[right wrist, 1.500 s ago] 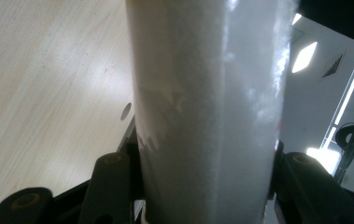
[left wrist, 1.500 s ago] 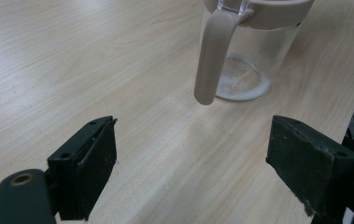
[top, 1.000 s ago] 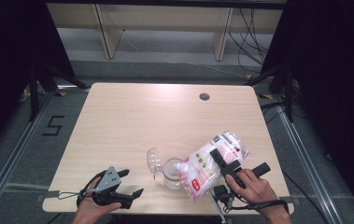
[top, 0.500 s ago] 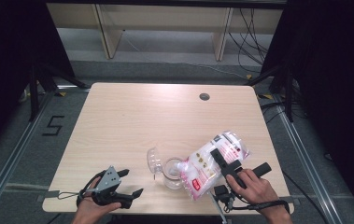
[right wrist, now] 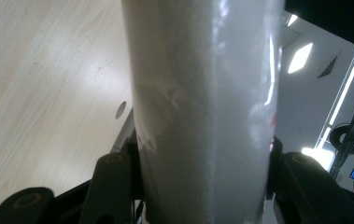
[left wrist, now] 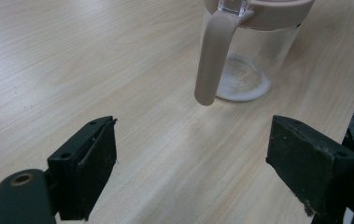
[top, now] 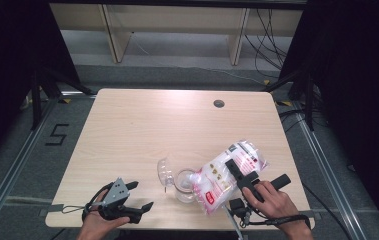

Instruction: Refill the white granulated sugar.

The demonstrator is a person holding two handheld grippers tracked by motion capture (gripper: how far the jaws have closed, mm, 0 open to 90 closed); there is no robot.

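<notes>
A clear glass jar (top: 183,186) with a pink rim and pink handle (left wrist: 210,60) stands near the table's front edge, its clear lid (top: 165,173) flipped open to the left. A thin layer of white powder lies in its bottom (left wrist: 240,81). My right gripper (top: 238,172) is shut on a plastic bag of white powder (top: 222,175) with a red label, which is tilted with its low end at the jar's mouth. In the right gripper view the bag (right wrist: 202,102) is pressed between both jaws. My left gripper (top: 141,196) rests open at the front left, pointing at the jar.
A dark round grommet hole (top: 219,103) sits at the table's far right. The wooden table (top: 142,130) is bare behind the jar. Shelving legs and cables lie on the floor beyond the far edge.
</notes>
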